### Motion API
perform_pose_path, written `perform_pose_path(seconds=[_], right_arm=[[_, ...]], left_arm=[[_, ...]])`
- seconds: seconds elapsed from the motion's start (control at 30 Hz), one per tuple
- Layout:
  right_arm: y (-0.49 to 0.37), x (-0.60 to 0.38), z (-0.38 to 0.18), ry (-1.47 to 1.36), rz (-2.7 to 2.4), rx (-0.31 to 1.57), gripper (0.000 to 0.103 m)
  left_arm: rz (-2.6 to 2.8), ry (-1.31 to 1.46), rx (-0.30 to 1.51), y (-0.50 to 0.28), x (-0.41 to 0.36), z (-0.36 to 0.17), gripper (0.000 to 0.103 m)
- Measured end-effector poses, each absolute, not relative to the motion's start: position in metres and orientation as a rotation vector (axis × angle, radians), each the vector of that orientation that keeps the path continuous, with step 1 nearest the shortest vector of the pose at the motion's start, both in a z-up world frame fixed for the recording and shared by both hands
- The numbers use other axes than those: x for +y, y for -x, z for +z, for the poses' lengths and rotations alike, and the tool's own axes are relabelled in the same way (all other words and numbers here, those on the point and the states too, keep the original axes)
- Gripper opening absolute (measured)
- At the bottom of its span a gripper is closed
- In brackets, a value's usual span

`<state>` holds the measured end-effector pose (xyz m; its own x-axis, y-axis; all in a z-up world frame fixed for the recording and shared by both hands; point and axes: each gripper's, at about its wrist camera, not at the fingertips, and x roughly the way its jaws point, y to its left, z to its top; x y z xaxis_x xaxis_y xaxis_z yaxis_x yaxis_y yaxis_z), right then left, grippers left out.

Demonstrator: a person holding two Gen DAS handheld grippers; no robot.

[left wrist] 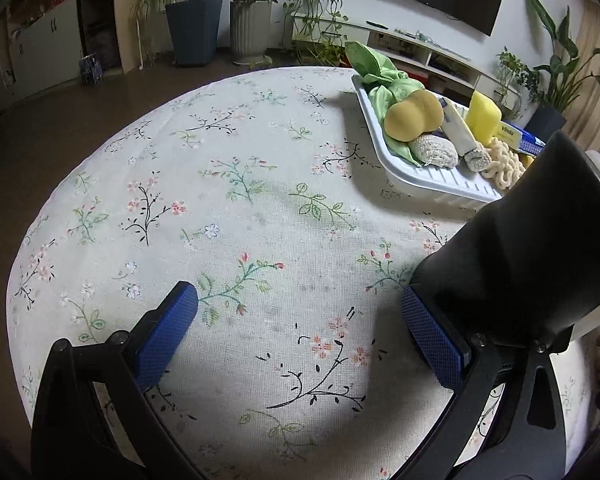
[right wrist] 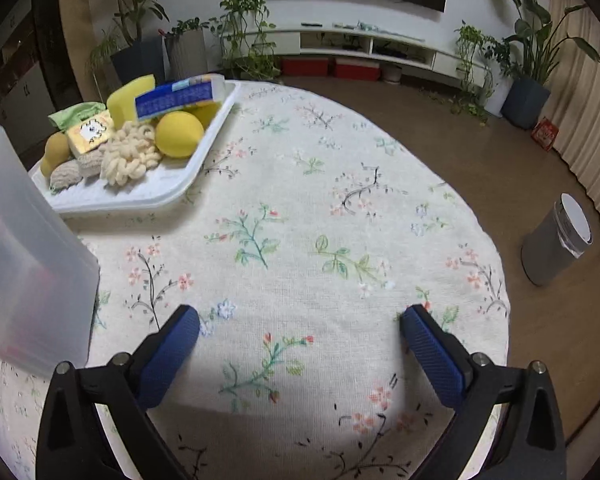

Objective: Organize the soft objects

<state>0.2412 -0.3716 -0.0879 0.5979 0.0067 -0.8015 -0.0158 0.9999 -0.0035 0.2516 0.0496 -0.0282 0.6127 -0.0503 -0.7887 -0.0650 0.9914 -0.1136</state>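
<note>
Both grippers, left (left wrist: 299, 304) and right (right wrist: 299, 322), jaws spread; tray (right wrist: 148, 196) seemingly untouched

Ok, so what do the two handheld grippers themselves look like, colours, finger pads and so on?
Both look alike. The left gripper and right gripper each have black angular arms with silver screw heads at the joints, ending in blue pads with a fine cross-hatched grip texture. No cables, markings or sleeves show in either view.
</note>
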Motion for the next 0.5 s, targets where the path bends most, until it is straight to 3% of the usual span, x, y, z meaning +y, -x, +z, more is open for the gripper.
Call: perform_pose_path(seconds=[0.5], right_arm=[[-0.239,-0.371,-0.088,-0.001,-0.011,0.932,0.103]], left_arm=[[0.067,0.031,0.950,-0.248,0.043,-0.031,0.103]])
